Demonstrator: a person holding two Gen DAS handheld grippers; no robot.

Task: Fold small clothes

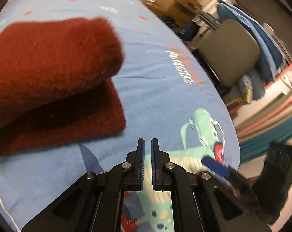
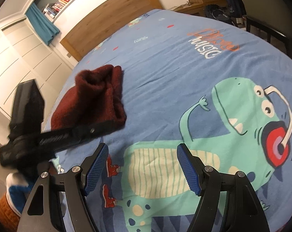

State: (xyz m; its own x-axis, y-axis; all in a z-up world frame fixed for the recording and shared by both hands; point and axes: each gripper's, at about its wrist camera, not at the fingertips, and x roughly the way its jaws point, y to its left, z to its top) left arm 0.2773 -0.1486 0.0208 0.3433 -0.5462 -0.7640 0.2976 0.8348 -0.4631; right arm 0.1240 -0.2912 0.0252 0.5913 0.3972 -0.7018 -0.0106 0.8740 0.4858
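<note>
Right wrist: folded maroon garment [image 2: 91, 98] near bedspread [image 2: 165, 61] edge.

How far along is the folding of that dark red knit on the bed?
Done: the red knit lies folded over in layers on the dinosaur bedspread. In hand: nothing; the left gripper is nearly closed and empty, the right gripper open. Left: its top layer bulges, so perhaps flattening.

Left gripper [image 1: 148, 139]: jaws nearly closed, narrow gap, nothing between.
Right gripper [image 2: 142, 147]: jaws spread wide, nothing held.
</note>
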